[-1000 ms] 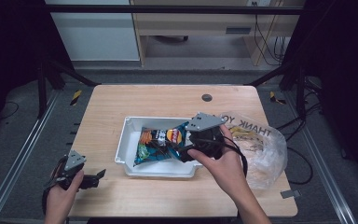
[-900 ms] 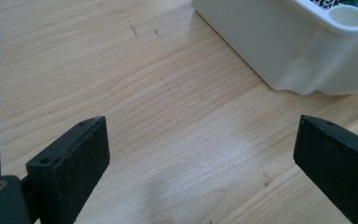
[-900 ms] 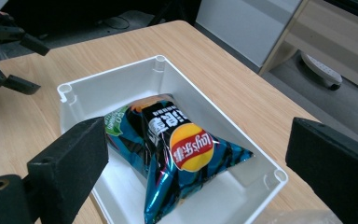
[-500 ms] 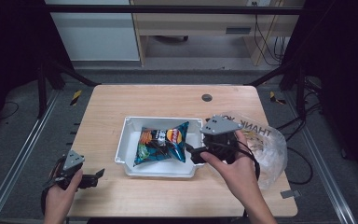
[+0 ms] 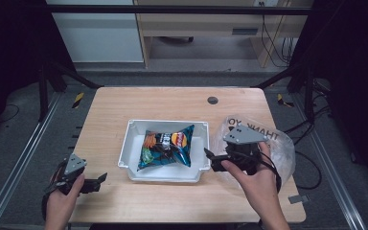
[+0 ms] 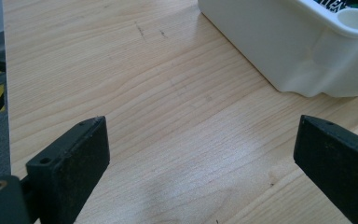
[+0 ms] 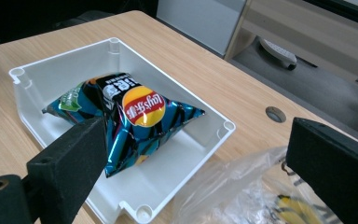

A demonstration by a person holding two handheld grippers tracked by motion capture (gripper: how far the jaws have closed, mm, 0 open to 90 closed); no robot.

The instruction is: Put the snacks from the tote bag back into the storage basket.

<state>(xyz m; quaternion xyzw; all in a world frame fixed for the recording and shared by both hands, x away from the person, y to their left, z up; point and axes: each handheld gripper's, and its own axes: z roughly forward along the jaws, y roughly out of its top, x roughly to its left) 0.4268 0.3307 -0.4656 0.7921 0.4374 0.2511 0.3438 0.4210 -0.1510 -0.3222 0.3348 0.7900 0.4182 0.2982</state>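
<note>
A blue and black chip bag [image 5: 166, 146] lies flat inside a white bin [image 5: 133, 128] at the table's middle. My right gripper [image 5: 210, 160] hovers just past the bin's right wall, open and empty, its jaws facing the bin. In the right gripper view the chip bag [image 7: 130, 116] lies beyond the wide-open right gripper [image 7: 200, 128], within the white bin [image 7: 168, 70]. My left gripper [image 5: 98, 183] rests near the table's front left corner. Seen in the left gripper view, the left gripper [image 6: 200, 126] is open over bare wood, with the bin's corner [image 6: 284, 42] ahead.
A clear plastic bag [image 5: 278, 143] with printed lettering lies crumpled at the right, under my right hand; yellow items show inside that plastic bag [image 7: 242, 191]. A cable hole [image 5: 212, 100] sits at the back of the table. Dark frame legs stand at both sides.
My right gripper has drawn back rightwards from over the bin to beside its right wall. The chip bag stays in the bin. The left gripper has not moved.
</note>
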